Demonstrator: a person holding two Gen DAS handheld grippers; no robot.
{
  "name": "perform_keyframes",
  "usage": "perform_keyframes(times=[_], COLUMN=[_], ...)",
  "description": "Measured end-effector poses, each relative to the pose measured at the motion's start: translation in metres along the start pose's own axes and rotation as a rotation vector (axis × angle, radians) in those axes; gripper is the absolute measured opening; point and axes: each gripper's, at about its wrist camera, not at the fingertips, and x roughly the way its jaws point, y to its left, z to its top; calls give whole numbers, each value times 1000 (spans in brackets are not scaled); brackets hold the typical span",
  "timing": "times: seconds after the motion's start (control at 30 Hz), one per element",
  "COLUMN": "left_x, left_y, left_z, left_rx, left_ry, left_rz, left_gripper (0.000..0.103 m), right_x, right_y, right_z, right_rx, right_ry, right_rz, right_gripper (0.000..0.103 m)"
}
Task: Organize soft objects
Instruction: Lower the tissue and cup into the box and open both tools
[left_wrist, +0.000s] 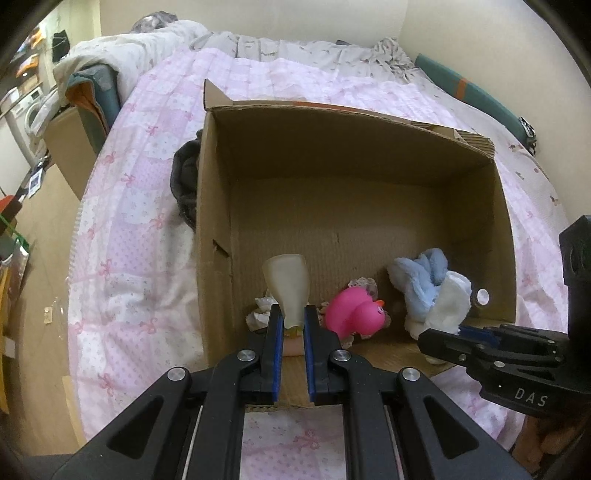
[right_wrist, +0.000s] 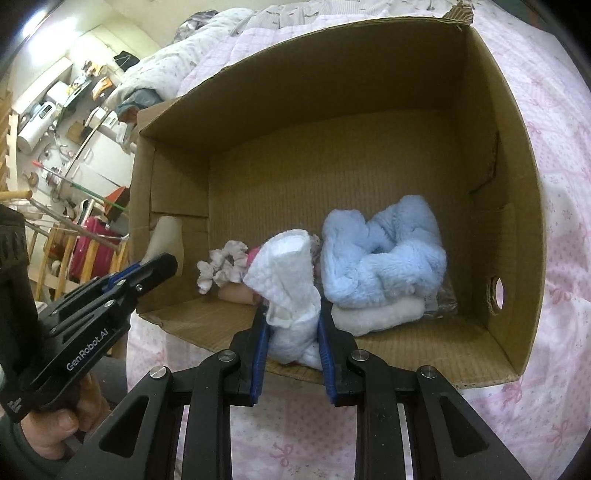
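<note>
Here, a translucent squishy piece (left_wrist: 286, 286) is clamped by its narrow end between the fingers of the left gripper (left_wrist: 293, 317), its long axis standing up and away from them over the near left corner of the cardboard box (left_wrist: 369, 122) on the bed (left_wrist: 129, 221). The right gripper (right_wrist: 291, 325) is closed on a white cloth bundle (right_wrist: 288, 288), which is held low over the near wall just beside the blue plush pile (right_wrist: 384, 251). Both pieces are judged ready to be released, the floor being directly below each; the pink duck (left_wrist: 354, 312) lies between them.
</note>
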Motion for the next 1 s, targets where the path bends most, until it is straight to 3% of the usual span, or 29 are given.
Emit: perform_keyframes(times=[0.5, 0.57, 0.6, 0.63, 0.67, 0.73, 0.8, 0.83, 0.9, 1.0], left_x=[-2, -4, -5, -6, -7, -7, -10, -12, -21, -30], left_y=[-4, -3, -3, -4, -4, -4, -4, -3, -1, 1], left_z=[-2, -2, -2, -1, -1, -1, -1, -1, -1, 0], left_rx=[14, 11, 11, 13, 15, 16, 9, 2, -30, -42], left_ry=[-6, -12, -16, -21, -24, -24, -31, -39, -85, -123], left_rz=[18, 17, 17, 16, 13, 6, -4, -6, 12, 26], left_gripper=[12, 15, 16, 16, 16, 20, 36, 43, 68, 69], right_x=[-4, -5, -6, -8, -10, -15, -18, -20, -25, -32], right_y=[-11, -11, -11, -11, -11, -11, -11, -12, -11, -9], right_z=[1, 1, 1, 1, 1, 1, 2, 2, 3, 3], right_rx=[43, 46, 49, 52, 57, 64, 72, 77, 81, 67], right_ry=[4, 0, -3, -8, -18, -37, -53, -64, -87, -123], right_rz=[38, 48, 56, 64, 75, 92, 112, 118, 123, 107], right_gripper=[29, 33, 41, 57, 62, 62, 66, 73, 80, 93])
